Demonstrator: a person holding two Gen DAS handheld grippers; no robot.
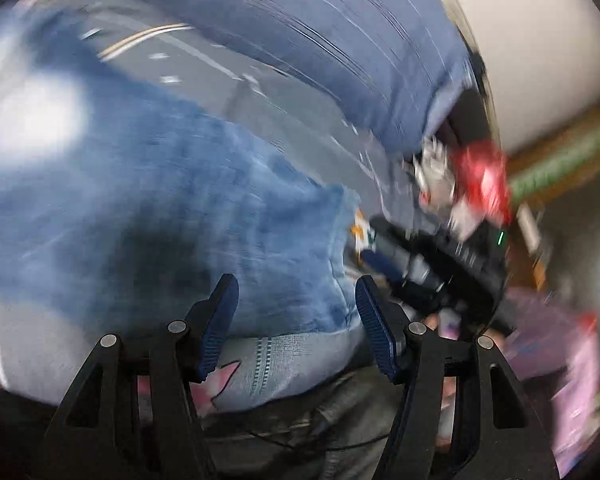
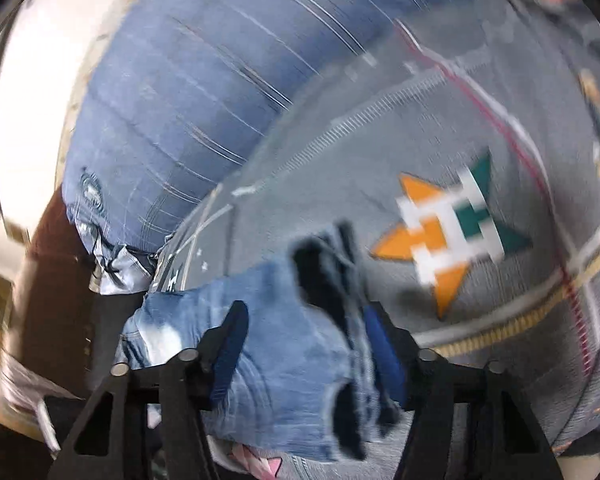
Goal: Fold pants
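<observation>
Grey woven bedspread with thin striped lines fills the background of both my feeds, and a blue quilted pillow lies along its far side against a pale wall; everything is smeared by motion blur

My left gripper has its blue-padded fingers spread wide apart. Faded blue denim pants sit in the gap and beyond it, a stitched hem or seam showing low between the pads, but neither pad visibly pinches the cloth. I cannot tell whether the denim touches the pads or only passes behind them

My right gripper is also parted widely. A crumpled bunch of the same denim pants lies between the fingers, with a dark fold of fabric pressed against the right-hand pad; the left-hand pad stands clear of the cloth. Whether anything is truly held there, I cannot tell

Only the right feed gives me the orange, white and green star-shaped emblem woven into the bedspread, just beyond the pants, and a red stitched line curving past it. Only the left feed shows the other black handheld device off to the right, with a blurred red and white object above it and a small green light on its body
</observation>
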